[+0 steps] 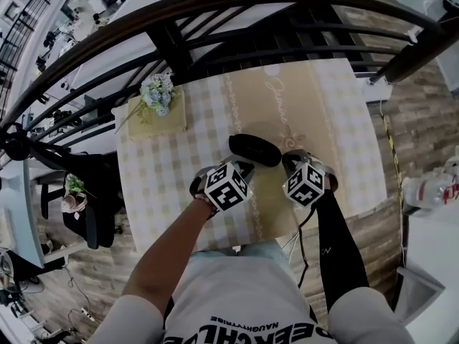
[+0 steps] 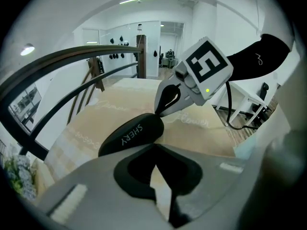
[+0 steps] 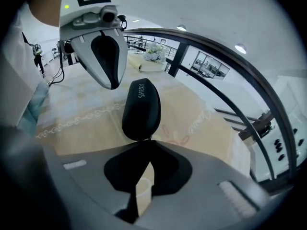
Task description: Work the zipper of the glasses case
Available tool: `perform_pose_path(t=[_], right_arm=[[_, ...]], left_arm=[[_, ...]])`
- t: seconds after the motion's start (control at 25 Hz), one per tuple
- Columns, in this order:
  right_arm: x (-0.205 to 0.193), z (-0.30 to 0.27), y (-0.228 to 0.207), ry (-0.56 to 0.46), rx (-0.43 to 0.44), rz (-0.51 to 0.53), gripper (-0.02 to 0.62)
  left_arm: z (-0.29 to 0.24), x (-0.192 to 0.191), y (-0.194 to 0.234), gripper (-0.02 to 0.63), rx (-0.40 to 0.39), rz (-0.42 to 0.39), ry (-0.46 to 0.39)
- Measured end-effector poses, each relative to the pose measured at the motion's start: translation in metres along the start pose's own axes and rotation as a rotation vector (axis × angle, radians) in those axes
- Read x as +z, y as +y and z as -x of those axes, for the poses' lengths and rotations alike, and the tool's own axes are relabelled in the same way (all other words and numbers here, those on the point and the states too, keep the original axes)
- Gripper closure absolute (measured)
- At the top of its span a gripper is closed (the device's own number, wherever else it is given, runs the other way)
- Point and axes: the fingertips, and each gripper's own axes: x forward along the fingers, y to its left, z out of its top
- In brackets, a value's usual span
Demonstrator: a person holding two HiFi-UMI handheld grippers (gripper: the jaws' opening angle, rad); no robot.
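Black glasses case (image 1: 254, 149) lies mid-frame on the checked tablecloth (image 1: 165, 170). My right claw (image 3: 148, 142) is closed, tips meeting at the case's near end. Whether they pinch the zipper pull is too small to tell. My left claw (image 2: 154, 146) is closed too, just beside the case. Flower box (image 1: 159, 100) upper left. Dark curved railing (image 1: 215, 6) across the top, wood floor (image 1: 423, 120) at right. The zipper line is hard to make out.

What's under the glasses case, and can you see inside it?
The case lies flat on the beige tablecloth. Nothing else shows beneath it. It looks closed, so its inside is hidden.
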Motion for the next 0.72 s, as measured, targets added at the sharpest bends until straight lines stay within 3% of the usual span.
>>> perform_pose_path(t=[0.16, 0.36, 0.52, 0.72], right_arm=[[-0.001, -0.007, -0.007, 0.009, 0.008, 0.030, 0.566], [-0.004, -0.012, -0.006, 0.003, 0.015, 0.025, 0.566], [-0.007, -0.016, -0.010, 0.010, 0.014, 0.021, 0.566], [-0.008, -0.016, -0.009, 0.008, 0.027, 0.029, 0.566]], left_arm=[[0.006, 0.028, 0.025, 0.598, 0.061, -0.050, -0.041], [-0.017, 0.024, 0.054, 0.598, 0.090, -0.126, 0.054], [-0.024, 0.027, 0.064, 0.598, 0.087, -0.063, 0.020], [-0.026, 0.027, 0.064, 0.598, 0.083, -0.062, 0.023]])
